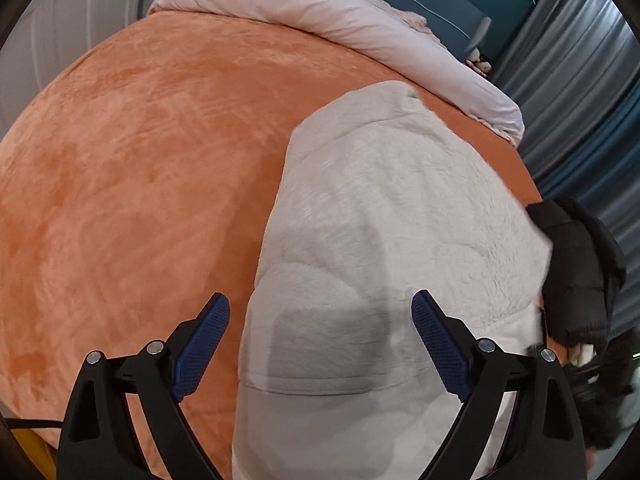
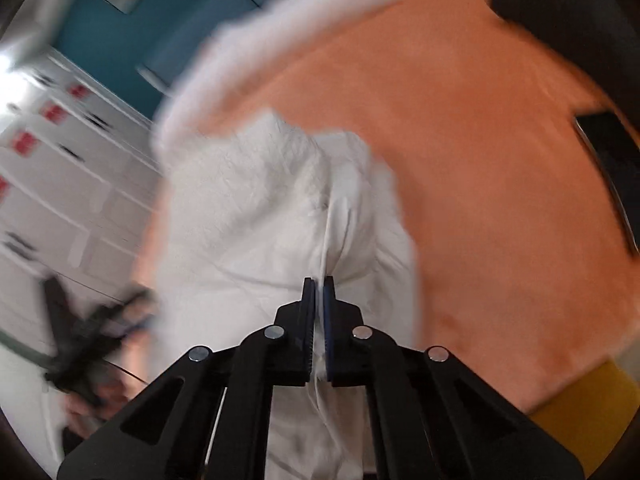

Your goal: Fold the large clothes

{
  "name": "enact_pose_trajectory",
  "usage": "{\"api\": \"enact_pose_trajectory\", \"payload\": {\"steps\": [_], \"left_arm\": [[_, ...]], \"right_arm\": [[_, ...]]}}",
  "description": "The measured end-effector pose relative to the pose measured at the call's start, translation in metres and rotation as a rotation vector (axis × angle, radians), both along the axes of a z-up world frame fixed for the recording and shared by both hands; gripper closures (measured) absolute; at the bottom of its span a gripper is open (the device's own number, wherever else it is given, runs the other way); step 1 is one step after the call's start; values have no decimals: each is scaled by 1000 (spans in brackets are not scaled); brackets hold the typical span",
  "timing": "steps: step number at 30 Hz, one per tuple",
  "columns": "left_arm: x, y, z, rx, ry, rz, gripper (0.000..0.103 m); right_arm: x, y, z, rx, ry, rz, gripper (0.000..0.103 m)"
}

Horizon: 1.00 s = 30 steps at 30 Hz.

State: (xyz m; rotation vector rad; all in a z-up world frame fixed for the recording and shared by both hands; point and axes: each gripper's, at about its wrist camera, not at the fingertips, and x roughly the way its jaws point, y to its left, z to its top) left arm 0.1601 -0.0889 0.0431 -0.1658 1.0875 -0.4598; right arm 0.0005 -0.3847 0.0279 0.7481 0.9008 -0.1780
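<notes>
The left gripper (image 1: 320, 336) hovers with jaws spread over the white fleece garment (image 1: 392, 216) lying near the bed's (image 1: 140, 152) right edge; the right gripper (image 2: 319, 320) pinches a fold of it.

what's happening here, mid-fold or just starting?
Looks mid-fold. A person with two handheld grippers is working on a cream fleece garment lying on the orange bedspread. The right gripper is shut on a bunched seam of the garment; that view is motion-blurred. The left gripper is open above the fleece, holding nothing. A black jacket sits at the bed edge.
</notes>
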Motion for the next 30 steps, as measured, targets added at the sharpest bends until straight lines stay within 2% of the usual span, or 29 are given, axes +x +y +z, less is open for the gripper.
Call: {"api": "enact_pose_trajectory", "payload": {"steps": [1,3,4,7,8,11,13,16,18,20,22,24,27,29,30], "left_arm": [[1,-2,-8,5,16,0,11],[3,0,-23,-14,40,33,5],[5,3,-28,-47,58,42,5],[13,14,-26,-75,99,56,5],[15,18,-22,-85,98,49,5],[17,18,-22,-89,94,4,5],[20,15,-32,-108,114,-31,5],[32,19,-51,-256,224,-43,5],[39,23,-60,-314,265,-38,5],[40,23,-61,-327,266,-44,5],[38,20,-57,-338,246,-60,7],[32,17,-49,-323,204,-69,16],[23,14,-30,-294,116,-85,29],[22,11,-15,-269,43,-102,35],[23,11,-9,-268,15,-102,37]], "right_arm": [[1,1,-26,-9,81,-4,103],[2,4,-50,48,91,17,103],[2,5,-47,44,86,8,103],[-1,2,-26,45,46,-4,100],[-5,-1,-21,63,25,-8,95],[-15,-11,-18,127,-3,-8,45],[-10,-11,-33,145,37,24,44],[-2,-19,-56,235,62,29,36],[7,-23,-68,296,55,29,32],[19,-25,-74,335,41,48,33],[34,-26,-83,379,28,80,42],[42,-20,-82,396,4,98,67],[44,-3,-49,256,-68,145,86],[47,11,-24,238,-154,178,88],[52,23,-2,177,-204,205,89]]}}
